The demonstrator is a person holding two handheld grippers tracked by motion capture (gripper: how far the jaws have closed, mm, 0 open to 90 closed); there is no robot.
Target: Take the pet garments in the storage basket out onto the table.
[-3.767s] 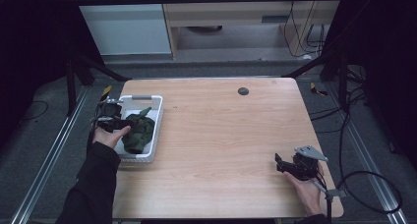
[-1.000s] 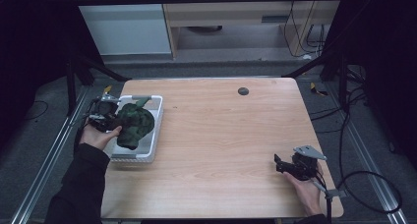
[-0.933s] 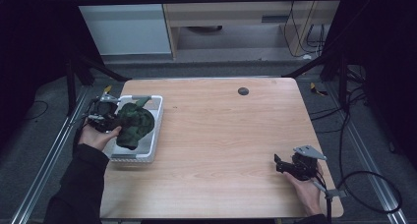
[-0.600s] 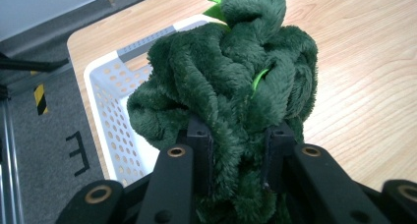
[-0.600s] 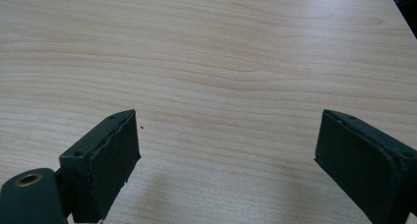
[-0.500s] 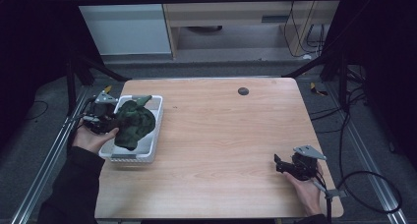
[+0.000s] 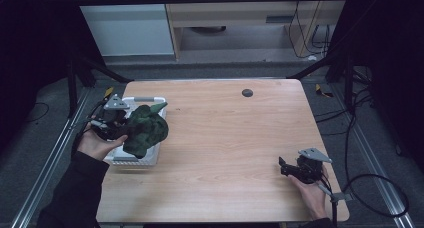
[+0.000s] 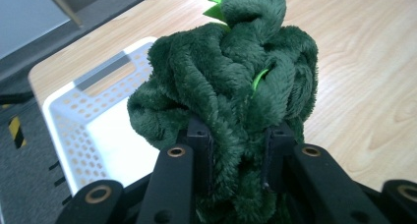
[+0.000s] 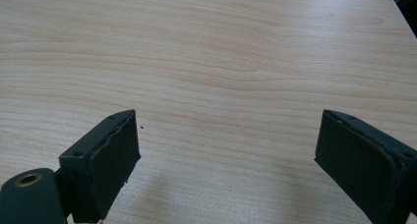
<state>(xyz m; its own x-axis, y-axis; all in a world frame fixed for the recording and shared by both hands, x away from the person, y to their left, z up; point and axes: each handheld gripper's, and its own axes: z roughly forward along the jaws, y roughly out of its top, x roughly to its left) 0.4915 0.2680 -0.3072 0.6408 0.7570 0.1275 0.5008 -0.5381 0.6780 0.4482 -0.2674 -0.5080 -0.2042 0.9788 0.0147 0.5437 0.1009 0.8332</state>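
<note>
Plush toy (image 8: 231, 81), dark green, sits clamped in the left gripper (image 8: 236, 150) above the white basket (image 8: 74, 116); right gripper (image 9: 226, 155) gapes apart over bare table (image 9: 221, 52).

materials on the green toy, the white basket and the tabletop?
Green toy: looks like plush fabric; fuzzy pile that bunches in folds where the left gripper clamps it.
White basket: likely moulded plastic; smooth, perforated walls, slot handle.
Table: wood or wood-look laminate; pale grain, matte.
</note>
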